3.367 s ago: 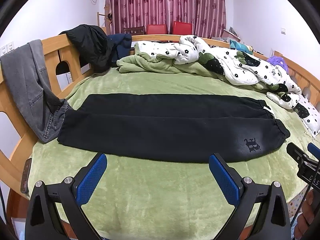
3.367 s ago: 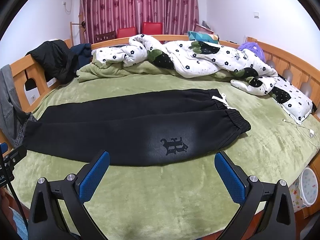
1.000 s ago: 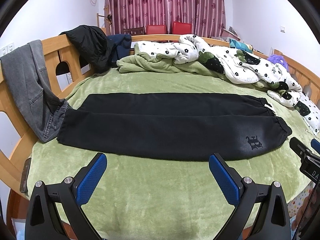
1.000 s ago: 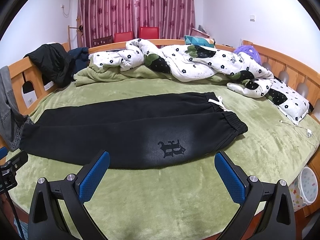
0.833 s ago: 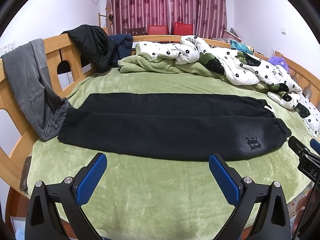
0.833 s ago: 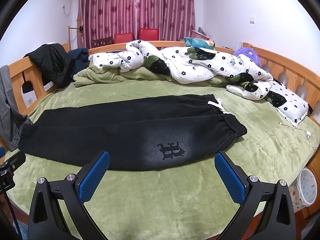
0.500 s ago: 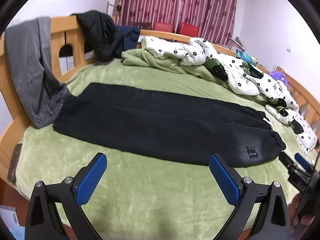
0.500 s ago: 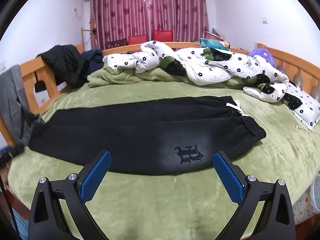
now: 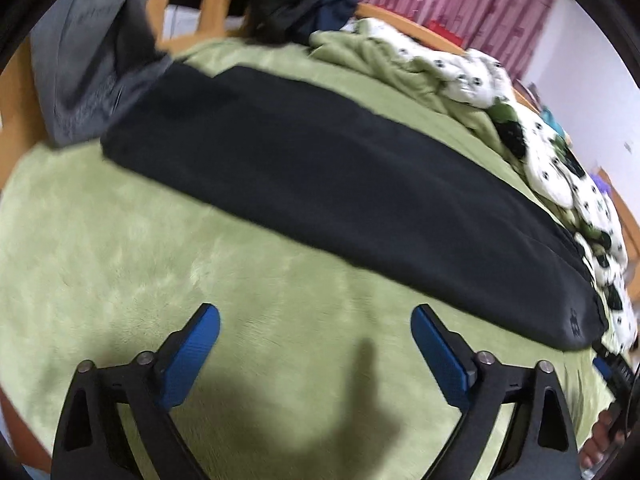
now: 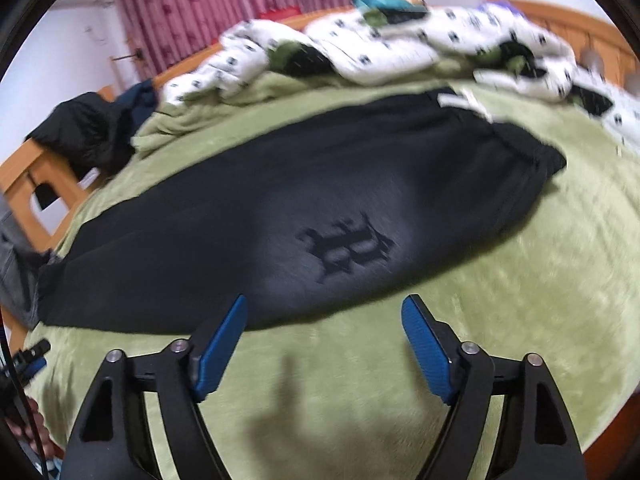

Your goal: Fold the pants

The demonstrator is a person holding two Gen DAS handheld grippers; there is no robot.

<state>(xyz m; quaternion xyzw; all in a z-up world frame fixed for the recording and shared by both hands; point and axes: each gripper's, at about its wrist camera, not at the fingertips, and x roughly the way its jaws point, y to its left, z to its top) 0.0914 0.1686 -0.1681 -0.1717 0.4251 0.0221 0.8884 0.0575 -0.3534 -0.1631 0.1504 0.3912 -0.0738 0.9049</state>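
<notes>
Your left gripper [image 9: 315,326] and right gripper [image 10: 323,316], closing a little, hold nothing beside the long black fleece pants [image 10: 280,208] on the green blanket [image 10: 520,300].

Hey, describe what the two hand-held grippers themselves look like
Both match: the left hand-held gripper and right hand-held gripper have black angular frames with triangular cut-outs, silver pivot pins and two fingers faced with textured blue pads. No sleeves show.
</notes>
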